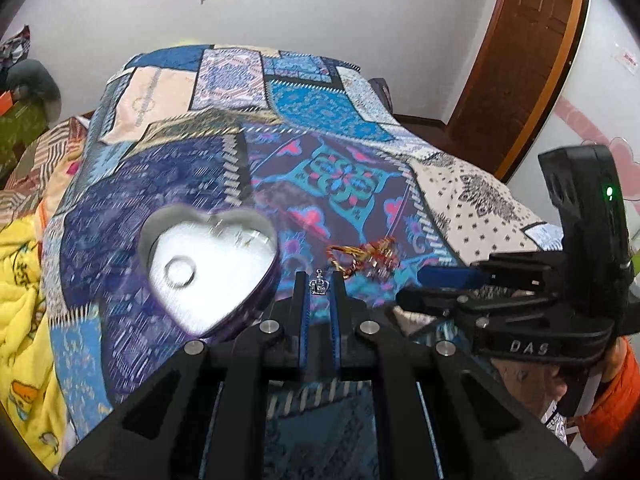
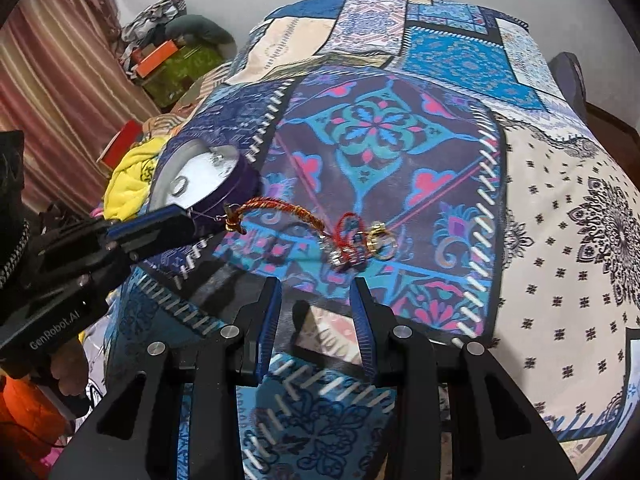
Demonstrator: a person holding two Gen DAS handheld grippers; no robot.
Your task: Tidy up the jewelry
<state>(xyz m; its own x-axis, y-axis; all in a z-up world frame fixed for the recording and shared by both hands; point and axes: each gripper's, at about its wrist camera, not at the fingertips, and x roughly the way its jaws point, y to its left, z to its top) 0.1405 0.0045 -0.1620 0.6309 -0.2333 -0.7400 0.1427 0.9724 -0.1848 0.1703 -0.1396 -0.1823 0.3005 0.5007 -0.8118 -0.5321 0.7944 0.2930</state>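
My left gripper [image 1: 319, 280] is shut on a small silver crown pendant [image 1: 319, 286] that shows between its tips. In the right wrist view the left gripper [image 2: 186, 219] comes in from the left, and a thin thread runs from its tips to the end of a red-gold cord bracelet [image 2: 280, 210]. A heart-shaped tin [image 1: 208, 268], silver inside and purple outside, lies left of the fingers with one ring [image 1: 180, 272] in it. Gold rings [image 2: 378, 238] and a red cord [image 2: 348, 220] lie in a heap on the bedspread. My right gripper [image 2: 316, 286] is open just short of that heap, with nothing between its fingers.
A patchwork bedspread [image 2: 560, 208] covers the bed. A yellow blanket [image 1: 20, 280] lies off its left side, with boxes and clutter [image 2: 168, 60] beyond. A brown door [image 1: 520, 52] stands at the back right. An orange sleeve [image 1: 616, 412] shows behind the right gripper.
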